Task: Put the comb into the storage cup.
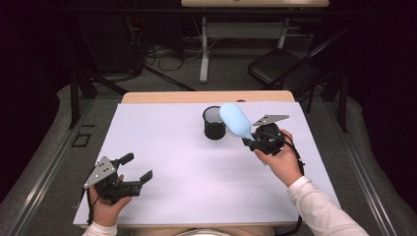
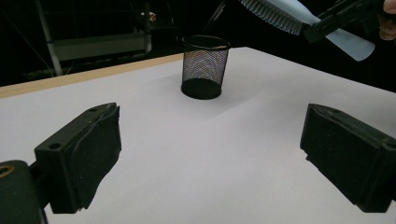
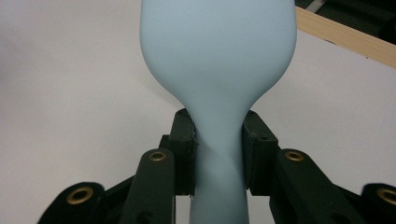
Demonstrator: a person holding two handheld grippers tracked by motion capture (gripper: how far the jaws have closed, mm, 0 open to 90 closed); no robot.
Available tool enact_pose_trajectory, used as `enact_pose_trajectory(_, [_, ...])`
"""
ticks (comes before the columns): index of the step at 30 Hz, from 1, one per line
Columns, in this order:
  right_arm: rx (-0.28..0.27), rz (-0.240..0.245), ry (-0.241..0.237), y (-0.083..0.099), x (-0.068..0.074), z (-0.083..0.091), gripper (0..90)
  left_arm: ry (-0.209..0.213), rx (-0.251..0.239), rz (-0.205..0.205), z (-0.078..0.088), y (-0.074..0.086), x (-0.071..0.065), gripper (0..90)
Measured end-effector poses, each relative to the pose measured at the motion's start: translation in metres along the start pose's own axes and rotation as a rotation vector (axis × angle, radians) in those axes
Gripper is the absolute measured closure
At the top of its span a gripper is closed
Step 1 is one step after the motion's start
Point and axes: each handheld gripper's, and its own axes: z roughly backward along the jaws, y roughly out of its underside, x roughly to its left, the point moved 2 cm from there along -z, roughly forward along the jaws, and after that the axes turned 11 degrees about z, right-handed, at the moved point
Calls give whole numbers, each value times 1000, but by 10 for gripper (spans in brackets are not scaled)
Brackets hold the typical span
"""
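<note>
Where the wooden far edge shows beyond its pale lavender-white covering, the surface (image 1: pixel 172 162) is the largest item, a broad flat sheet carrying everything below.

Mesh cup (image 1: pixel 214 123): black wire-mesh cylinder, upright, open top, standing on the far middle of the surface; in the left gripper view (image 2: pixel 204 67) it sits ahead, between the two jaws and well beyond them.

Hairbrush (image 1: pixel 235 120): pale blue plastic, oval head, short bristles along one face. It is held off the surface, tilted, head pointing toward the far left and lying just beside the mesh cup's rim, to the cup's right. In the left gripper view (image 2: pixel 299 14) bristles face down and left; whether the head touches the cup cannot be told. In the right gripper view (image 3: pixel 219 70) its smooth back faces the camera.

Right hand-held gripper (image 1: pixel 252 142): black, grey plate on top, held in the right hand; jaws pinch the brush's narrow neck from both sides (image 3: pixel 218 154).

Left hand-held gripper (image 1: pixel 136 168): black, grey plate, near left of the surface; jaws spread wide, nothing between them (image 2: pixel 210 158).
</note>
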Motion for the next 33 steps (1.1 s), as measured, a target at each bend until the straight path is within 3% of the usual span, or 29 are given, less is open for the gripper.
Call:
enact_pose_trajectory(12, [-18, 38, 2, -13, 9, -3, 693, 3, -1, 3, 0, 0, 0, 54])
enact_pose_trajectory(33, [-66, 83, -47, -39, 30, -17, 693, -2, 1, 2, -1, 0, 1, 54])
